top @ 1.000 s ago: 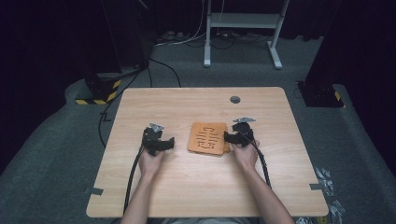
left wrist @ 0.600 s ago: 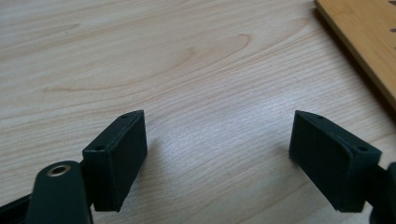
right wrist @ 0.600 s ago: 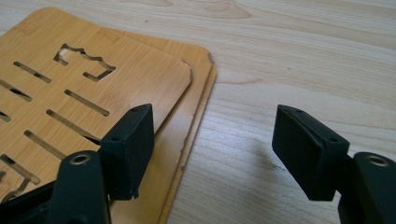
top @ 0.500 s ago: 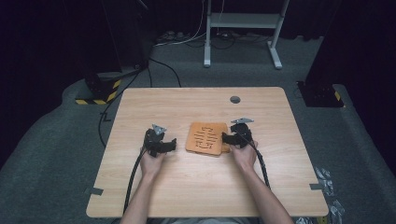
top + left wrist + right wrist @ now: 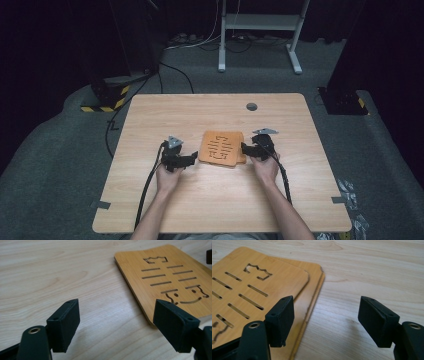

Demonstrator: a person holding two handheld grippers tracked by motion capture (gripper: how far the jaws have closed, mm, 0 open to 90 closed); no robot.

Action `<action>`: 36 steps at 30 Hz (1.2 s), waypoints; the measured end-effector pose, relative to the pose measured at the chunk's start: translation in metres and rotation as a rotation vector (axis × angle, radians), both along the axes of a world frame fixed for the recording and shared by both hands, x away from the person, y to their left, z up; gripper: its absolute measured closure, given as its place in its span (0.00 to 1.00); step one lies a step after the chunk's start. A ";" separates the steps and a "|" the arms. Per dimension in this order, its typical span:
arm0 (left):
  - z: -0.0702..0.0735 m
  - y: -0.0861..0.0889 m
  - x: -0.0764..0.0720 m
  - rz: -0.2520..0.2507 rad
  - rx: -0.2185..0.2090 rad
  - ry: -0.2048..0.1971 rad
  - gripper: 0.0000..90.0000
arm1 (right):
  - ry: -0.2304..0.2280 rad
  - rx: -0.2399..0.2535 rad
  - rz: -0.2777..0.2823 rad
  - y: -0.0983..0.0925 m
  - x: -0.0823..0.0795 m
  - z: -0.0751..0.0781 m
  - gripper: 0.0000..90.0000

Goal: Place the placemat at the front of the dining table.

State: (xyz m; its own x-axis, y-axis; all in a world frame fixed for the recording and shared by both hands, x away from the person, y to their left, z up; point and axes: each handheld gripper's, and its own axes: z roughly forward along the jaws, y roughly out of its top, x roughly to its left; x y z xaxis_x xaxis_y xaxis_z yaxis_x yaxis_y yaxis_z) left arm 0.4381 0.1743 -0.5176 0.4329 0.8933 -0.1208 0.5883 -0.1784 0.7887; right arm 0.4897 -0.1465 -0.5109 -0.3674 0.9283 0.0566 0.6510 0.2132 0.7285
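A slotted bamboo board (image 5: 220,147) lies flat near the middle of the wooden table (image 5: 150,115), stacked on a second, plain board (image 5: 312,282) of the same colour whose edge sticks out along one side in the right gripper view. The top board is cut through with rows of short slots, a crown-shaped opening at one end and a smiling face at the other; nothing rests on it, and the table shows through the cuts. The right gripper (image 5: 248,149) sits just beside the stack's right edge, held low over the table, its jaws standing wide apart with nothing between them; in the right gripper view one pad (image 5: 280,320) hangs over the edge of the boards and the other pad (image 5: 377,320) over bare wood, neither pressing on anything. The left gripper (image 5: 191,159) is near the stack's left edge, pointing toward it, and it too is wide open and empty: in the left gripper view the near corner of the top board lies just ahead of one pad (image 5: 175,325), with bare table between the jaws. Both hands (image 5: 167,179) hold the grippers from the near side, cables trailing back along the forearms. A small dark round cap (image 5: 251,106) is set in the table's far side, well apart from the boards.
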 end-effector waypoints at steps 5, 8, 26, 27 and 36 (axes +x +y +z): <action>0.002 -0.002 -0.003 -0.015 -0.042 -0.025 0.24 | -0.014 0.009 -0.009 -0.012 -0.004 -0.003 0.33; 0.000 -0.003 -0.002 -0.011 -0.019 -0.016 0.24 | -0.014 0.012 -0.017 -0.021 -0.006 -0.003 0.33; -0.003 -0.007 0.001 0.003 -0.020 -0.022 0.24 | -0.036 -0.044 -0.144 -0.087 -0.018 -0.008 0.34; -0.003 -0.008 0.002 0.002 -0.021 -0.025 0.24 | -0.037 -0.059 -0.148 -0.090 -0.017 -0.009 0.34; -0.002 -0.011 0.002 0.003 -0.028 -0.035 0.24 | -0.037 -0.077 -0.189 -0.105 -0.019 -0.012 0.32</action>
